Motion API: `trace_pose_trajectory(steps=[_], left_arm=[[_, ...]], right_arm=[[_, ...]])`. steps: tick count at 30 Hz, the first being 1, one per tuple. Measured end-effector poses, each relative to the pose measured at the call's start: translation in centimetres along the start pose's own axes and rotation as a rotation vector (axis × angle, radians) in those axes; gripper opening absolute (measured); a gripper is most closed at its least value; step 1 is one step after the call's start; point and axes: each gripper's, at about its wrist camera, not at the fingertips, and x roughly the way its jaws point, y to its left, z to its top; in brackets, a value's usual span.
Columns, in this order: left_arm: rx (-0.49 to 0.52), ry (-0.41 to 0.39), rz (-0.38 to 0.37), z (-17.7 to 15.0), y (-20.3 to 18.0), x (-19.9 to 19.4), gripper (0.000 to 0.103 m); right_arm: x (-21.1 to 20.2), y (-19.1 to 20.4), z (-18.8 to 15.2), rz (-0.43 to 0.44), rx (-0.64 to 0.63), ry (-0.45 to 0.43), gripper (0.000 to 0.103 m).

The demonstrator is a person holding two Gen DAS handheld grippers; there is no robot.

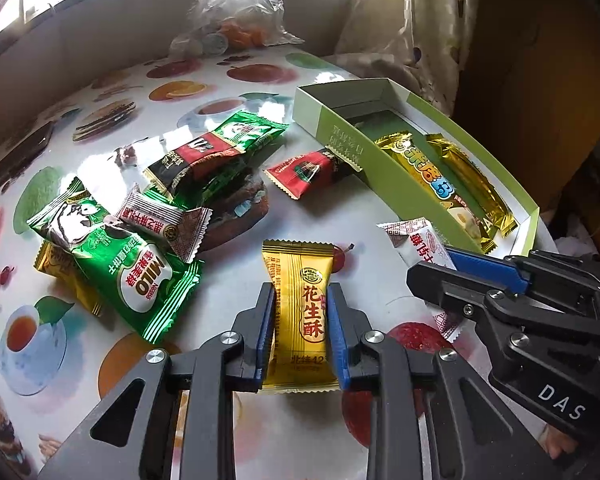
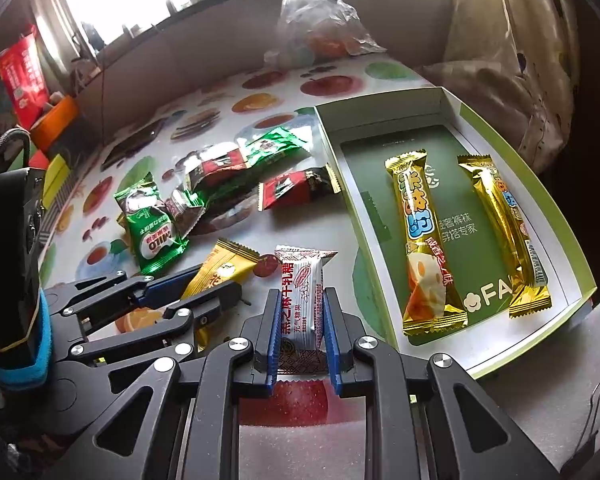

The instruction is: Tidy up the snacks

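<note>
The yellow peanut candy is seen lying flat on the surface, its long axis running straight along the line of the left claw, whose blue pads are pressed against its two long edges, so the left claw is judged to be pinching it across its narrow width. The white nougat candy is held the same way by the right claw, lengthwise between the pads, with its far crimped end reaching out beyond the fingertips. The open green box is found to the right of both candies and just beside the right claw, its long side slanting away from the claws, and two long gold bars are already laid lengthwise inside. The right hand is judged the nearer to the box, so a short carry to the right is called for there, and a longer one for the left. The pile of loose snacks, among them a green Milo packet, is left on the far left of the surface, apart from both claws
</note>
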Motion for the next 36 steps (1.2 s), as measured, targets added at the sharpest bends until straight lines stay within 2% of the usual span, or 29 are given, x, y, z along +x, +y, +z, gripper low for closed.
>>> trace_pose_trajectory(steps=[10,21,36], left_arm=[[-0.015,-0.006,0.016,0.1,0.3,-0.3,0.025],[-0.033,-0.055,0.051,0.2,0.2,-2.8,0.025],[-0.022,-0.133,0.059,2.7,-1.1,-5.7,0.025]], right_arm=[[0.0,0.0,-0.1,0.0,0.003,-0.001,0.019],[-0.6,0.7,-0.1,0.009,-0.011,-0.021,0.019],[-3.6,-0.1,1.3,0.003,0.008,-0.095,0.019]])
